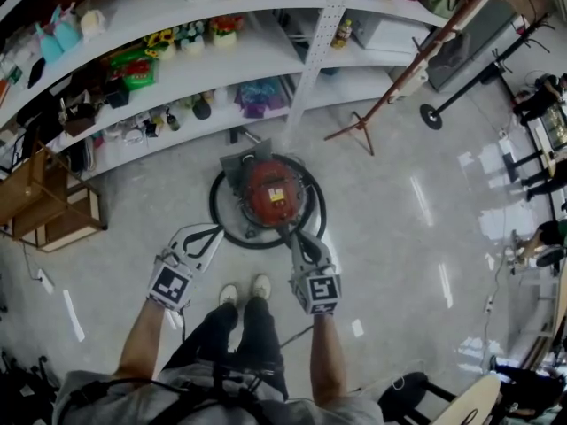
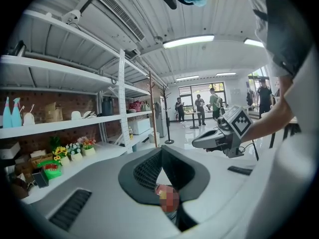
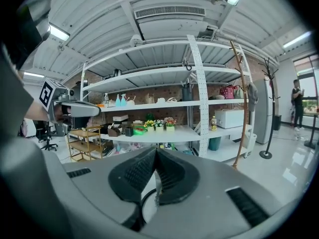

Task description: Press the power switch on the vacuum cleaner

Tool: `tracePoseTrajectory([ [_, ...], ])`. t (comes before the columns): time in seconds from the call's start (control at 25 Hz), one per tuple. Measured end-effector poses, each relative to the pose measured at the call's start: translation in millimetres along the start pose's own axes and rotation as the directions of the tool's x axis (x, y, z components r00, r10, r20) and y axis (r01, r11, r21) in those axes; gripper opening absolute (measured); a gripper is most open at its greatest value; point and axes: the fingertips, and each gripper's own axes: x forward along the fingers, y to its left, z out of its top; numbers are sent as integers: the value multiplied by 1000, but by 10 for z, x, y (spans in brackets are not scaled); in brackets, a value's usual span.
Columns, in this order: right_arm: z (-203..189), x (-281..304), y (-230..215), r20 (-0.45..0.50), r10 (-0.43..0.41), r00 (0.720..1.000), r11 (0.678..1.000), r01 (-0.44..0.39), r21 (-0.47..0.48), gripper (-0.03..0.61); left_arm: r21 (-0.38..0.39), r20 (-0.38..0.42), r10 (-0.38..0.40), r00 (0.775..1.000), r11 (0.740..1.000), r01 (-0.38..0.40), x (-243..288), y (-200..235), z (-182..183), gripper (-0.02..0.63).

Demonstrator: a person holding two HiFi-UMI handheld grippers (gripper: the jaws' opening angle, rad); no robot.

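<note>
Several long white shelves (image 1: 221, 56) loaded with small goods run along the far side of the pale floor (image 1: 399, 228). On that floor, between the shelves and the person's shoes (image 1: 245, 290), sits the round red vacuum cleaner (image 1: 270, 191), ringed by its black hose (image 1: 215, 212). The left gripper (image 1: 205, 235) hangs over the hose's near left and the right gripper (image 1: 299, 240) over the vacuum's near right edge, both with jaws closed on nothing.
</note>
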Motion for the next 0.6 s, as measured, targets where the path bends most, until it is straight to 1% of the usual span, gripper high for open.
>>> tracePoseTrajectory([
  [0.24,140,-136,48,9,-18,1000,999,18,33,11,7,7,8,1000,1000,-8,-106,58,146,6],
  [0.4,293,-206,82,23,-30,999,999,29,25,11,12,21,9,1000,1000,-9,-168,98,283,6],
  [0.6,449,-258,132,50,-36,998,999,35,28,11,41,53,16,998,999,-18,-247,156,458,6],
])
